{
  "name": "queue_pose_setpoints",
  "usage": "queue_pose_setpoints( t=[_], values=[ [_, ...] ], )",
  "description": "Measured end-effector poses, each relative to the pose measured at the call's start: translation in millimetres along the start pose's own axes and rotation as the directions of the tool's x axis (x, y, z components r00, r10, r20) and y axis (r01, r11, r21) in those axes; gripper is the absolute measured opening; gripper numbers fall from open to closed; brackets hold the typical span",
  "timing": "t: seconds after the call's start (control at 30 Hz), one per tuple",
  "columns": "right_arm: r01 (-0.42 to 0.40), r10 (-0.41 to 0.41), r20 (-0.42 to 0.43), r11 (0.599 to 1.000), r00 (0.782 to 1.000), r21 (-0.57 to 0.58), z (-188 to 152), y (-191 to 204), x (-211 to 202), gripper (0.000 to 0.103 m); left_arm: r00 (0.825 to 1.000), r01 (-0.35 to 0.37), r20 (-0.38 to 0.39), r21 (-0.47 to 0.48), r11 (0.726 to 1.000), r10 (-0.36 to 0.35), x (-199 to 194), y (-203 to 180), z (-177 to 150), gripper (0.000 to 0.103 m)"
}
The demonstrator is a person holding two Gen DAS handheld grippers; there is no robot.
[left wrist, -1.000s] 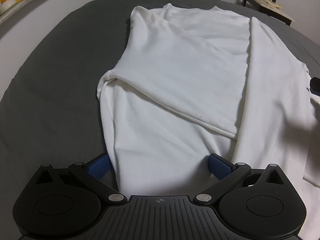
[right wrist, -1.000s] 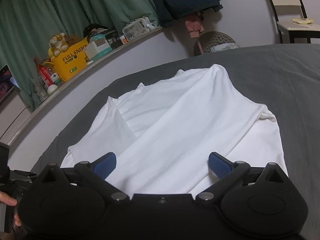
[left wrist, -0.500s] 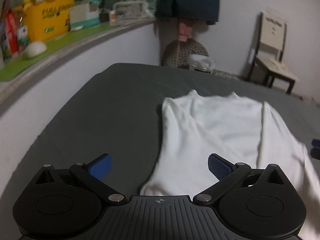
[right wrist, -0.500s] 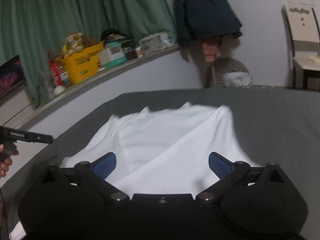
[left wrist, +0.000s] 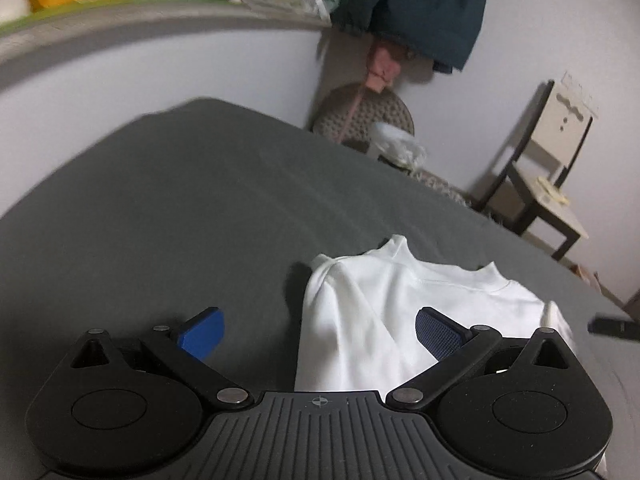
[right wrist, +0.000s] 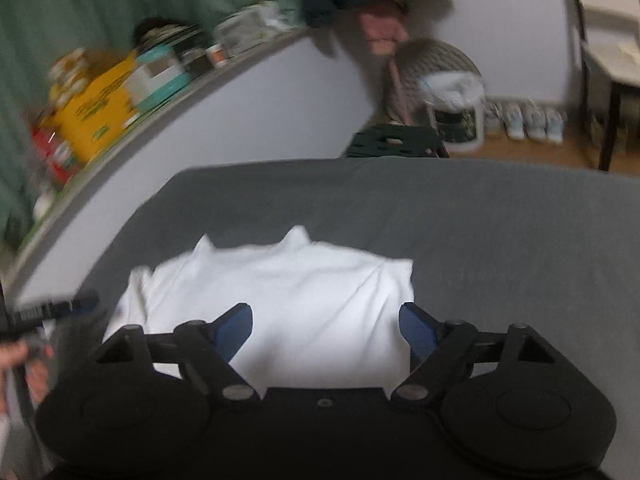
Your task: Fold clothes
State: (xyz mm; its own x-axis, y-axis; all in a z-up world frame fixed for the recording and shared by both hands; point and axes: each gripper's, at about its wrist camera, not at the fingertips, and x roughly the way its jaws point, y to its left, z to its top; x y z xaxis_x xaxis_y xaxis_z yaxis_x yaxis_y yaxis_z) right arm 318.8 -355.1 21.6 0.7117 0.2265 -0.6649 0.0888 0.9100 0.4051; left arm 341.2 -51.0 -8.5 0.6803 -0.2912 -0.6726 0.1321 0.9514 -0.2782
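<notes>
White shirt (left wrist: 384, 312) lies on the grey bedsheet (left wrist: 180, 216), collar end away from the cameras. Left wrist view: left gripper (left wrist: 320, 332) fingers spread wide, grasping nothing; one blue pad over bare sheet, the other over cloth. A second ago this camera looked straight down on the whole garment, one sleeve folded across the body; now it is tilted up, and only the collar end shows, with the shelf (left wrist: 120, 12), hanging dark jacket (left wrist: 416, 8) and chair (left wrist: 552, 168) behind. Right wrist view, motion-blurred: right gripper (right wrist: 326, 332) also released, both pads over white cloth, nothing pinched. Shirt (right wrist: 280, 300) here reads as a narrowed block with both sides turned in; a second ago more of its length was in sight. The other gripper's tip shows at frame left, a hand (right wrist: 24, 364) below it. Judgement: both tools have lifted clear with the side folds lying in place; whether a lengthwise fold remains cannot be settled, since the near hem is hidden behind the grippers.
</notes>
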Motion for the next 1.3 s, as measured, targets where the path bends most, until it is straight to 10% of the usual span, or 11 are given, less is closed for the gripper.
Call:
queue_pose_setpoints(
  t=[0.27, 0.37, 0.47, 0.6, 1.1, 1.3],
  values=[
    [0.060, -0.045, -0.138, 0.993, 0.989, 0.104, 27.5, -25.8, 56.9, 0.070, 1.000, -0.017, -0.019, 0.013, 1.000, 0.017, 40.2, -6.0, 22.2, 0.095],
    [0.084, -0.070, -0.144, 0.992, 0.987, 0.095, 30.1, -28.1, 66.1, 0.068, 0.998, -0.030, -0.047, -0.021, 0.999, 0.029, 52.2, -7.0, 21.8, 0.070],
    [0.086, -0.075, -0.145, 0.994, 0.987, 0.073, 29.5, -27.2, 69.6, 0.043, 0.998, -0.053, -0.039, -0.011, 0.999, 0.053, 59.6, -13.1, 17.0, 0.062],
    [0.094, -0.085, -0.129, 0.993, 0.988, 0.067, 25.5, -30.1, 66.7, 0.014, 0.997, -0.072, -0.023, -0.005, 0.997, 0.071, 62.1, -19.6, 15.1, 0.010],
    [-0.109, 0.114, 0.084, 0.992, 0.990, -0.056, -51.0, 1.2, -73.9, 0.008, 0.964, 0.092, 0.235, 0.146, 0.985, -0.125, -98.8, -7.7, -12.5, 0.008],
    [-0.160, 0.169, 0.066, 0.979, 0.983, -0.128, -120.2, 15.8, -140.1, 0.008, 0.995, 0.046, 0.068, 0.282, 0.958, -0.068, -138.7, -7.5, -64.3, 0.008]
  ],
)
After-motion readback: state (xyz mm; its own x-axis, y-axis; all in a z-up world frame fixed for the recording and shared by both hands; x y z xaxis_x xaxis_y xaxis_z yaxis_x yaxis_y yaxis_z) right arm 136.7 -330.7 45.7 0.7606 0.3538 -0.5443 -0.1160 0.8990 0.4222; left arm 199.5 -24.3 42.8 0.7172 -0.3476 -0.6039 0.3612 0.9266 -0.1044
